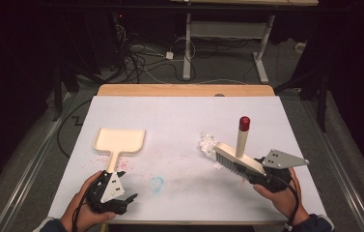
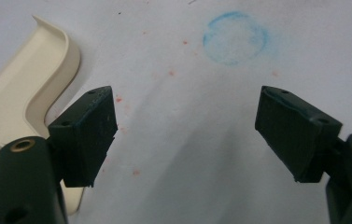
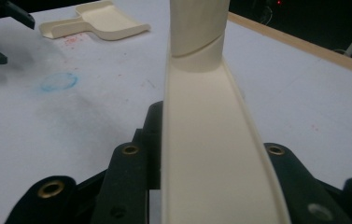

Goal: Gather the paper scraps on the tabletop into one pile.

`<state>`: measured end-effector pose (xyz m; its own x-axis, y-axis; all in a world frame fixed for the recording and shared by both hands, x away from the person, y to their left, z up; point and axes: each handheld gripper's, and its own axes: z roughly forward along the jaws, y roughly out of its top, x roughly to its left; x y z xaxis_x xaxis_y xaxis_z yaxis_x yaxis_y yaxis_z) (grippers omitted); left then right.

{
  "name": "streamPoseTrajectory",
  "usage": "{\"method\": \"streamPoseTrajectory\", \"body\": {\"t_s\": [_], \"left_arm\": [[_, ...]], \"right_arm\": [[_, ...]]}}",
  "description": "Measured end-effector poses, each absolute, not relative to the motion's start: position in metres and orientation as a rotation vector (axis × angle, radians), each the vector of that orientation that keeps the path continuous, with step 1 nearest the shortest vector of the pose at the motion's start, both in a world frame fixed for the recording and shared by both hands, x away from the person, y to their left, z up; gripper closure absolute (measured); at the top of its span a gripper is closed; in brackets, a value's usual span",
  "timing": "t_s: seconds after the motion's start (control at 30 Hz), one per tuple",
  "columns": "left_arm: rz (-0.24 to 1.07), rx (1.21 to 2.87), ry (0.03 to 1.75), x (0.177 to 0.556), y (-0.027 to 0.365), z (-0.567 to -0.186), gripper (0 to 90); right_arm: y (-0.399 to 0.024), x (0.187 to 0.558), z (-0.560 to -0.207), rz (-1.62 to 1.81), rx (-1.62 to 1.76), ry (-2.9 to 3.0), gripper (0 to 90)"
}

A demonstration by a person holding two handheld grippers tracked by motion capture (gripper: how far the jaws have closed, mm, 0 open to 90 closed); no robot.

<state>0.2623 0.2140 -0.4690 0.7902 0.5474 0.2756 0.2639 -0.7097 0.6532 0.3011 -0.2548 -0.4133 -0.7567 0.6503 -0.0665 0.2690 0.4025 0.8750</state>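
The right gripper (image 1: 259, 170) clamps the brush (image 1: 237, 161) to sweep white crumbs (image 1: 207, 143) ahead, while the wide-open, empty left gripper (image 1: 121, 197) waits beside the dustpan (image 1: 119, 141).

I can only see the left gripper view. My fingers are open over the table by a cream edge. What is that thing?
Observer: A cream dustpan; its handle points toward your left gripper.
Operator: Where's the brush?
Observer: The right gripper is shut on the brush, whose red-tipped handle stands up.
Operator: Is there stuff to sweep?
Observer: Yes, a small white pile lies beside the bristles, on the dustpan's side.
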Motion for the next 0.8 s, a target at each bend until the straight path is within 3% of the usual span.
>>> {"method": "streamPoseTrajectory", "body": {"t_s": [0.2,0.8], "left_arm": [[0.610,2.376,0.583,0.264,0.210,-0.469,19.8],[0.589,2.381,0.598,0.265,0.210,-0.471,19.8]], "right_arm": [[-0.260,0.291,-0.426,1.268,0.824,2.285,68.1],[-0.229,0.324,-0.446,1.193,0.827,2.247,68.2]]}}
